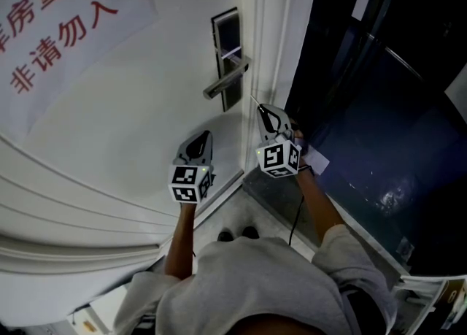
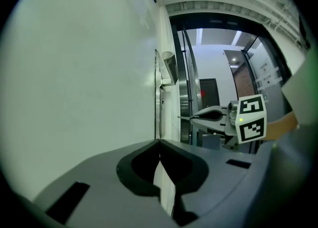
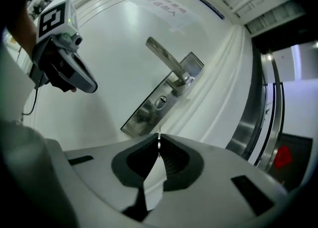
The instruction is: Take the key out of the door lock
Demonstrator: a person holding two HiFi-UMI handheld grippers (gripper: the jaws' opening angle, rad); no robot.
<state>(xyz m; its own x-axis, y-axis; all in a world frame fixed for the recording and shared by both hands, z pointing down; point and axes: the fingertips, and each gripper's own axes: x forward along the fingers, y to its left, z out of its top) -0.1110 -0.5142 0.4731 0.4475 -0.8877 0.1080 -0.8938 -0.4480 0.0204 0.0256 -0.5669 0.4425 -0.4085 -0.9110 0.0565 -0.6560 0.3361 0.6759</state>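
The steel lock plate (image 1: 228, 63) with its lever handle (image 1: 226, 81) is on the white door. In the right gripper view the keyhole (image 3: 160, 102) below the handle (image 3: 166, 62) looks empty. My right gripper (image 1: 261, 109) is shut on the thin metal key (image 1: 255, 101), which pokes out past its tips (image 3: 159, 141) just below and right of the plate. The left gripper view shows the key (image 2: 185, 117) too, sticking out of the right gripper (image 2: 198, 117). My left gripper (image 1: 207, 135) hangs lower left of the plate, shut with nothing in it, close to the door face.
A paper sign with red characters (image 1: 58, 20) is stuck on the door at upper left. The white door frame (image 1: 273, 34) runs right of the lock, with a dark glass area (image 1: 379, 107) beyond it. The person's shoes (image 1: 237, 235) stand at the door's foot.
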